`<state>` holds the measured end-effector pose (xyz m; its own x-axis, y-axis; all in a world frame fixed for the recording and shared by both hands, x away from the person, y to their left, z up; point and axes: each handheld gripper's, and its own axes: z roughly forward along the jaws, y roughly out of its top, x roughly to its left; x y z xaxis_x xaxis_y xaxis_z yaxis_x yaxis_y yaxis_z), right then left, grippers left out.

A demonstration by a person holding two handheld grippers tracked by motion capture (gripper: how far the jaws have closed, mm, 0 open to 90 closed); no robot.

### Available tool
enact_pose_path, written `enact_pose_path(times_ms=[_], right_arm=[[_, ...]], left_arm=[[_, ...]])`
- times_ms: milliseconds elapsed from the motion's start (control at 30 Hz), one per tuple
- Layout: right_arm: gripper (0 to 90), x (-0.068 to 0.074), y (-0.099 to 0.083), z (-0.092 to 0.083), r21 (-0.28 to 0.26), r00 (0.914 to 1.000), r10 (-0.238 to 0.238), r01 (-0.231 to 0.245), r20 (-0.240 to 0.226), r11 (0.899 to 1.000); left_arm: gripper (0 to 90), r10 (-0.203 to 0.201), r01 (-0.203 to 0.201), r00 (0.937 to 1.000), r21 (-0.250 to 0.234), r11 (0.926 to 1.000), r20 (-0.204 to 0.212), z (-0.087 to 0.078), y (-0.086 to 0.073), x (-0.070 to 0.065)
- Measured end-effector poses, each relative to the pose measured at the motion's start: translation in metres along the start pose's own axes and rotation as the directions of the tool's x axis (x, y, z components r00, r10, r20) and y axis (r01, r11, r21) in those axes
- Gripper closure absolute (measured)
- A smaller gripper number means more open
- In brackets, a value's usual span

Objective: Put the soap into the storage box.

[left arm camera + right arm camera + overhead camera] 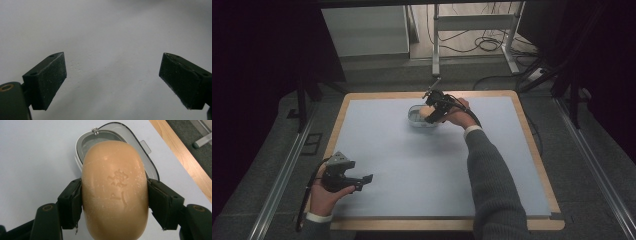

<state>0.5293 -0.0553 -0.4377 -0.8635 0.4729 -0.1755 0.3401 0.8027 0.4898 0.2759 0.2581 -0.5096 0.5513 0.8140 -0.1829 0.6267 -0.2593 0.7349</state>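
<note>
High view: my right gripper [432, 114] sits over the soap dish [416, 118], left gripper [362, 181] well apart from it. Left gripper view: jaws released, bare mat [112, 32]. Right gripper view: jaws grasping the soap bar [115, 187] just above the dish.

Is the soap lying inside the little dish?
No, the soap is squeezed between the right tool's jaws, held above the dish.
</note>
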Motion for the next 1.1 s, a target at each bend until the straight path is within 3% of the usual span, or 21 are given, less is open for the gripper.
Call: enact_pose_path(times_ms=[533,1100], right_arm=[[32.4,-0.009,0.018,0.022,0.000,0.9992,-0.041,0.041,-0.004,0.999],[30.4,-0.006,0.019,0.034,0.021,0.9979,-0.065,0.065,-0.004,0.998]], left_arm=[[7.6,0.008,-0.008,0.9999,0.011,0.9999,0.008,0.003,0.000,0.000],[7.4,0.004,-0.004,0.9999,0.013,0.9999,0.016,0.003,0.000,0.002]])
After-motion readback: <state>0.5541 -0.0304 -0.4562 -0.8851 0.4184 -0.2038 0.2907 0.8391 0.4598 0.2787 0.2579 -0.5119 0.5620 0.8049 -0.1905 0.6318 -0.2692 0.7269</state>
